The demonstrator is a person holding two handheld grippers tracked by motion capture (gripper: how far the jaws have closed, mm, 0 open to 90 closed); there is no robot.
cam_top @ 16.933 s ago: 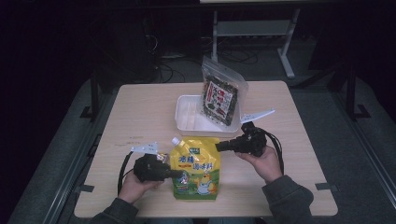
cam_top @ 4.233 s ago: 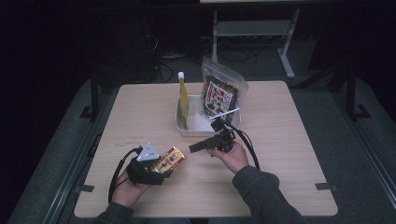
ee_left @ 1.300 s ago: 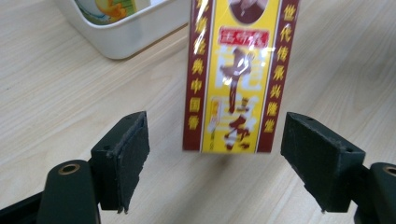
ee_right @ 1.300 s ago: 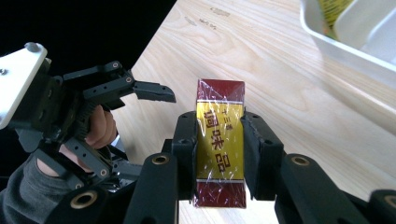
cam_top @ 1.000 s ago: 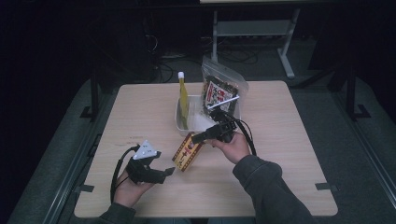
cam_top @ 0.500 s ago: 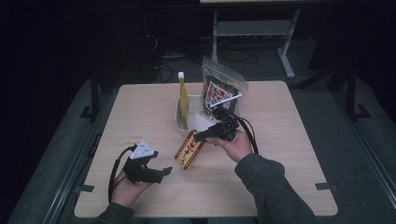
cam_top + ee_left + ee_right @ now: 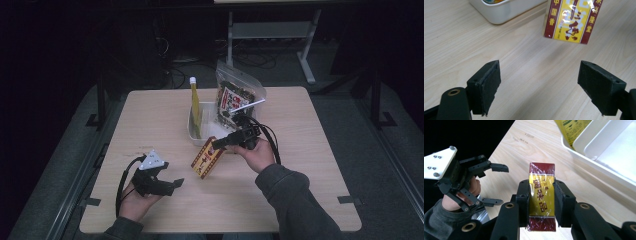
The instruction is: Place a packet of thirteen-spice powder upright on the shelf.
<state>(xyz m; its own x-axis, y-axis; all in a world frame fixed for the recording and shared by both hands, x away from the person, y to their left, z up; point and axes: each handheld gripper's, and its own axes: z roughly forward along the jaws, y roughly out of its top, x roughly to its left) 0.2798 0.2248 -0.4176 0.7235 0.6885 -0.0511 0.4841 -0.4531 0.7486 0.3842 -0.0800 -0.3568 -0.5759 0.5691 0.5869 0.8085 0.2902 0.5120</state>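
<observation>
A small red and yellow box point(image 7: 206, 163) wrapped in clear film hangs above the table with my right gripper point(image 7: 216, 145) shut on it. In the right gripper view the box point(image 7: 541, 195) sits squeezed between both pads point(image 7: 523, 202). My left gripper point(image 7: 176, 183) rests open near the table's front left, held in a hand, its jaws pointing right. In the left gripper view its pads point(image 7: 486, 86) stand wide apart over bare wood, and the box point(image 7: 573, 18) hangs beyond them. A white tray point(image 7: 194, 134) stands just behind the box.
The white tray holds an upright yellow pouch point(image 7: 195, 105) and a clear bag of dark snacks point(image 7: 234, 100). The wooden table point(image 7: 310, 150) has bare room at the right and front. Its edges drop to dark floor all round.
The right gripper has carried the box slightly toward the tray and a little upward. The left gripper has stayed where it was, open.
</observation>
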